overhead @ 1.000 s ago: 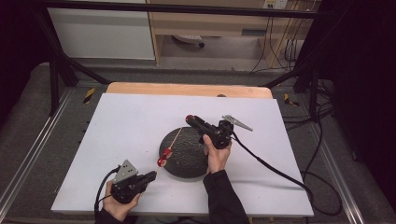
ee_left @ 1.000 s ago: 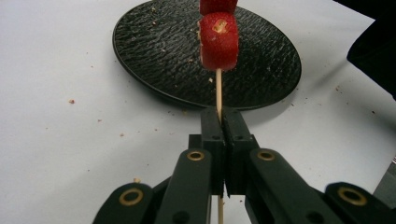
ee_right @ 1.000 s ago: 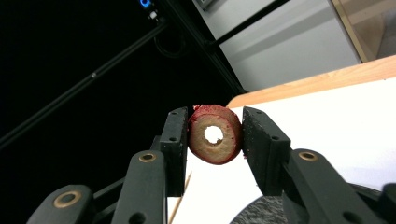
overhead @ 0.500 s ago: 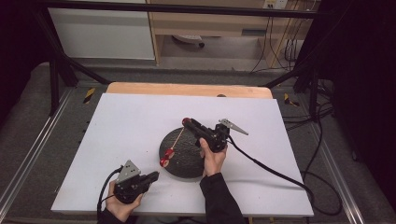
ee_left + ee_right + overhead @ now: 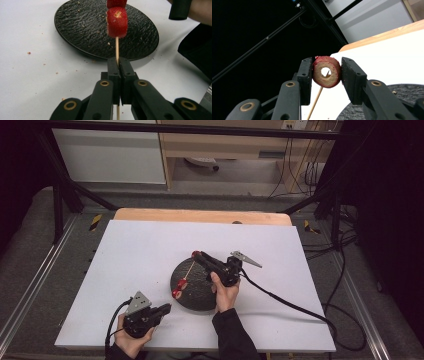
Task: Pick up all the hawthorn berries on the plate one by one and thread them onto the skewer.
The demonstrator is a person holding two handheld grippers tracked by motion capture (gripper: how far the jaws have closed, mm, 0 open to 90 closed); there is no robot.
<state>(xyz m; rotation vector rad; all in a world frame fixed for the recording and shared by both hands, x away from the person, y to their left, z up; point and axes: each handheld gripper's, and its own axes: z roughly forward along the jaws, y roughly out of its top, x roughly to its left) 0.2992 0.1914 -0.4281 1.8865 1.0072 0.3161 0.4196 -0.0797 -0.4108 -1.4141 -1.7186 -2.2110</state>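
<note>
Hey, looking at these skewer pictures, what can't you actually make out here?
- Skewer tip: left gripper view, cut off by the top edge above the red pieces.
- Whether the tip has entered the ring slice: right gripper view, the slice hides it.
- Left hand-held gripper grip: high view, too small.
- Plate: right gripper view, cut off by the frame.

White worktop (image 5: 130,260) on a wooden board (image 5: 200,216), framed by black struts (image 5: 65,195); grey carpeted floor (image 5: 30,240) around; pale wooden cabinet (image 5: 225,145) and white panel (image 5: 110,155) behind; cables (image 5: 345,270) trailing at right; dim surroundings
</note>
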